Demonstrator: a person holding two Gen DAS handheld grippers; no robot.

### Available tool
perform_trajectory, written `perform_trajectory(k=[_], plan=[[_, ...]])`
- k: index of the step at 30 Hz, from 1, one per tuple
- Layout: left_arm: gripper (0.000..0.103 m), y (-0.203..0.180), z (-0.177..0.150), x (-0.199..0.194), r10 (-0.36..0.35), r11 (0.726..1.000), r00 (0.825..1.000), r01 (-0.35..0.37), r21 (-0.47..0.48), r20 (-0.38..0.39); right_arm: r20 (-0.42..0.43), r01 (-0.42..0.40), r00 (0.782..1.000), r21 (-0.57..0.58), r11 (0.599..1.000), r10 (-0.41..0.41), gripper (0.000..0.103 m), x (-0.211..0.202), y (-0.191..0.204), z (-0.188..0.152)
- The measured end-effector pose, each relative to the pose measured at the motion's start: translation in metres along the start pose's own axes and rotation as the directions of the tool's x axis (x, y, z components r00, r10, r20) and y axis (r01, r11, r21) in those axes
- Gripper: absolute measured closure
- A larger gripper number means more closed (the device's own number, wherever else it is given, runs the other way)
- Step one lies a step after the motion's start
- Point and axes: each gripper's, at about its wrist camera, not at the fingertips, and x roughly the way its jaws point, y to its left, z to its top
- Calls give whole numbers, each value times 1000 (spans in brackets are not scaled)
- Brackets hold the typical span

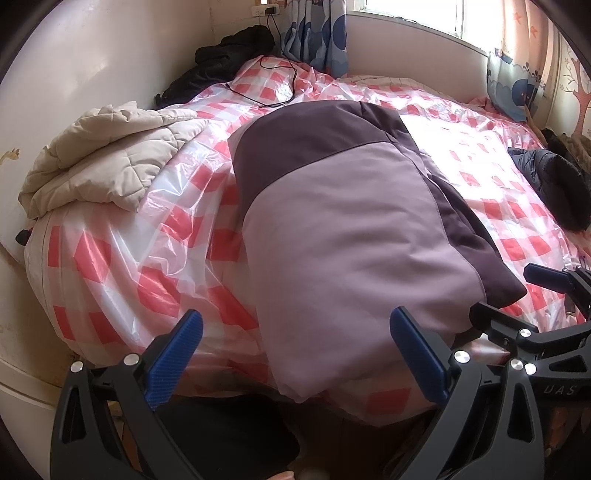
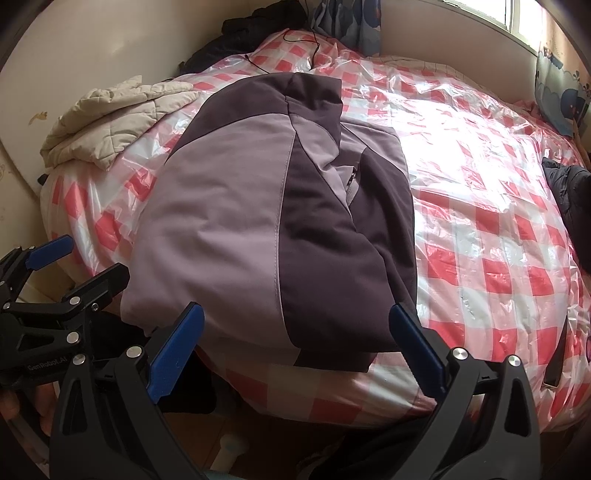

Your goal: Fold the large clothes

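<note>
The two-tone purple jacket (image 2: 258, 206) lay folded lengthwise on the bed (image 2: 498, 229), over its crinkly red-and-white checked plastic cover, with its near end at the bed's front edge. The left gripper (image 1: 295, 358) and the right gripper (image 2: 295, 350) both hung just short of that near end, fingers spread wide and empty, touching nothing. A beige quilted coat (image 1: 99, 155) sat bunched at the far left corner, and a dark garment (image 1: 550, 177) lay well apart at the right edge.

bed (image 1: 110, 258) — cream wall (image 1: 92, 55), bright window (image 1: 406, 14)
</note>
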Motion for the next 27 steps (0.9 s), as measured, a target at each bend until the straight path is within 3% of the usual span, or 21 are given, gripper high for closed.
perform_trajectory(k=[27], plan=[[6, 2, 3, 1, 2, 1000, 1000, -2, -9, -7, -10, -5, 1000, -10, 1000, 5, 6, 4, -2, -3]])
